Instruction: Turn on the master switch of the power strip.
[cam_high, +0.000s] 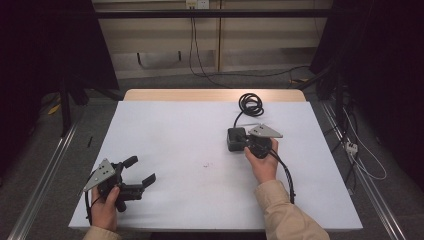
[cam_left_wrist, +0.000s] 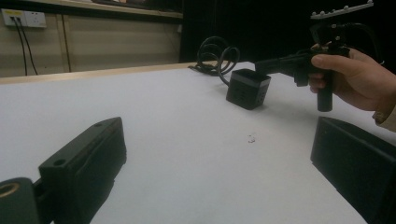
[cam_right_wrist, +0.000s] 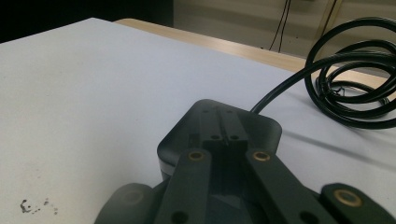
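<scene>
Lab-like recording bay: black curtains (cam_high: 45, 45), floor rails (cam_high: 42, 175) (loose cabling)

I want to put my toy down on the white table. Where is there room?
The big bare stretch between the left gripper and the black box is free, and so is the far left corner. It's crowded by the right gripper, the box and the coiled cable.

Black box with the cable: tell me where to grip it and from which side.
Grip the black box across its two flat side walls, coming down from above with open tongs. It sits upright and squarish; avoid the far side, where its coiled cable leaves. The right tongs are shut above it.
</scene>
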